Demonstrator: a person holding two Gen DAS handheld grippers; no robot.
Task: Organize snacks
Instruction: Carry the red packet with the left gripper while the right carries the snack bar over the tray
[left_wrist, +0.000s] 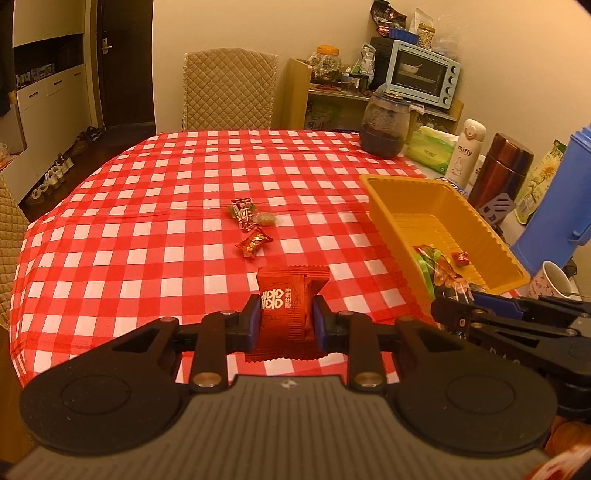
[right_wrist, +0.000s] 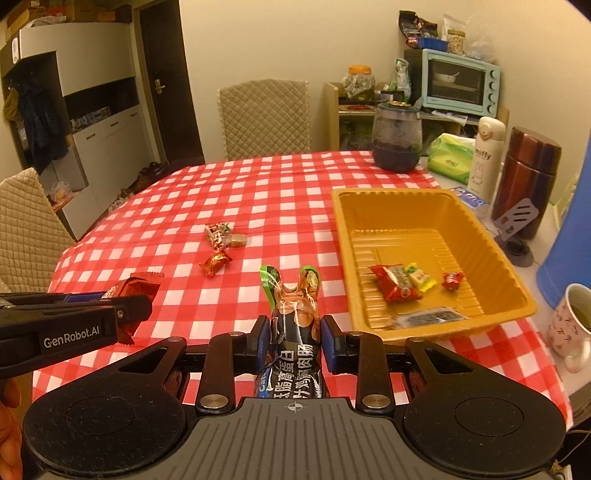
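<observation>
- Your left gripper (left_wrist: 284, 314) is pinching the red snack packet (left_wrist: 286, 308) at lower centre; 
- your right gripper (right_wrist: 294, 334) is squeezing the sausage packet (right_wrist: 293, 332), left of the yellow tray (right_wrist: 436, 206); 
- loose candies (right_wrist: 218, 245) are lying mid-frame on the checked tablecloth (right_wrist: 258, 192).

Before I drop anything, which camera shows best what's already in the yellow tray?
The right wrist view. It looks down into the yellow tray, showing a red packet, a yellow candy, a small red candy and a dark packet. The left wrist view sees the tray obliquely; its near wall and the right gripper hide most contents.
</observation>
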